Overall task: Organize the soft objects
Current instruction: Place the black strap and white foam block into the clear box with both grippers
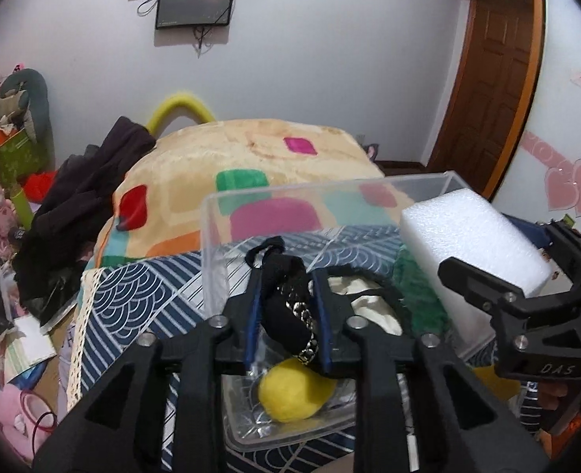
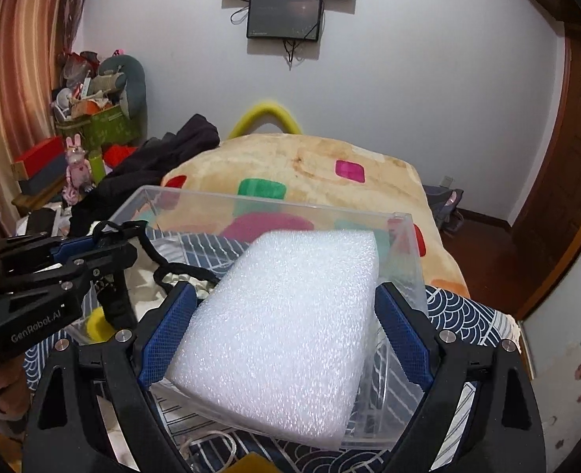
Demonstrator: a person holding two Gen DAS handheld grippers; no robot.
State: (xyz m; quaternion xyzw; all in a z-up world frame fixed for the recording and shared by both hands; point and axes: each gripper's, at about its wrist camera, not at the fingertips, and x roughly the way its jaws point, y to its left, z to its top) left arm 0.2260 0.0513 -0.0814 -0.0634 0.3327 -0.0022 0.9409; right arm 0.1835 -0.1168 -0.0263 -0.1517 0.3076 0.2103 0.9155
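Left claw [image 1: 288, 295], nearest the lens, stood partly open; a black fabric piece with metallic chain trim [image 1: 290, 307] lay between its blue pads, contact unclear. Below it: a round yellow plush ball [image 1: 294, 392] inside the clear plastic bin [image 1: 211, 236]. Right claw [image 2: 286, 315] gripped a white foam block [image 2: 282, 327] over that bin.
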